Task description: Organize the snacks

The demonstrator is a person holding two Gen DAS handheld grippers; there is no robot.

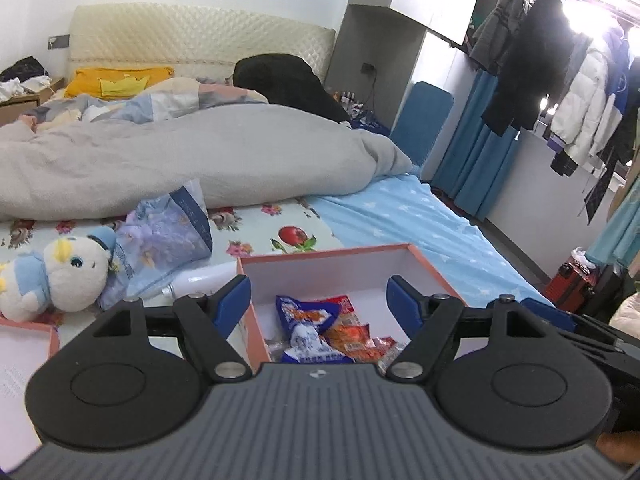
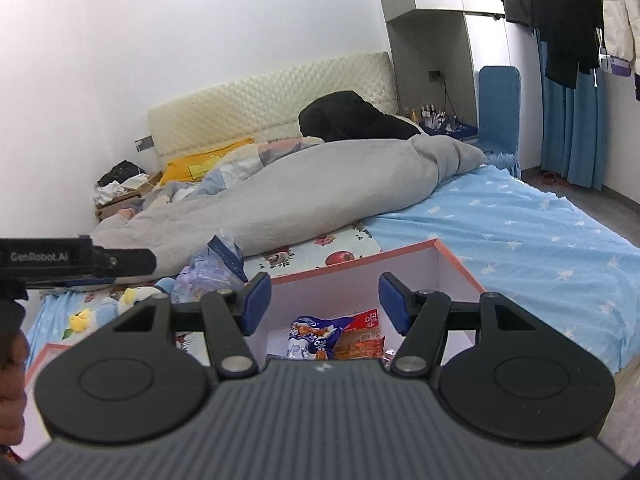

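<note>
- You are holding the left gripper point(image 1: 318, 300) with its jaws spread wide, nothing between the blue pads point(image 1: 232, 302), hovering above the pink-rimmed box point(image 1: 424, 262).
- You are keeping the right gripper point(image 2: 320, 300) spread the same way, pinching nothing, over the same box point(image 2: 452, 258).
- The snack packets point(image 1: 320, 332) are lying inside that box, a blue-and-white one point(image 2: 310, 336) resting over the orange ones point(image 2: 360, 346).
- The box is sitting on the bed's floral sheet point(image 1: 276, 222).
- Left of it a white tube point(image 1: 200, 280), a crumpled plastic bag point(image 1: 168, 236) and a plush toy point(image 1: 56, 276) are lying together.
- A grey duvet point(image 1: 192, 156) is bunching up behind.
</note>
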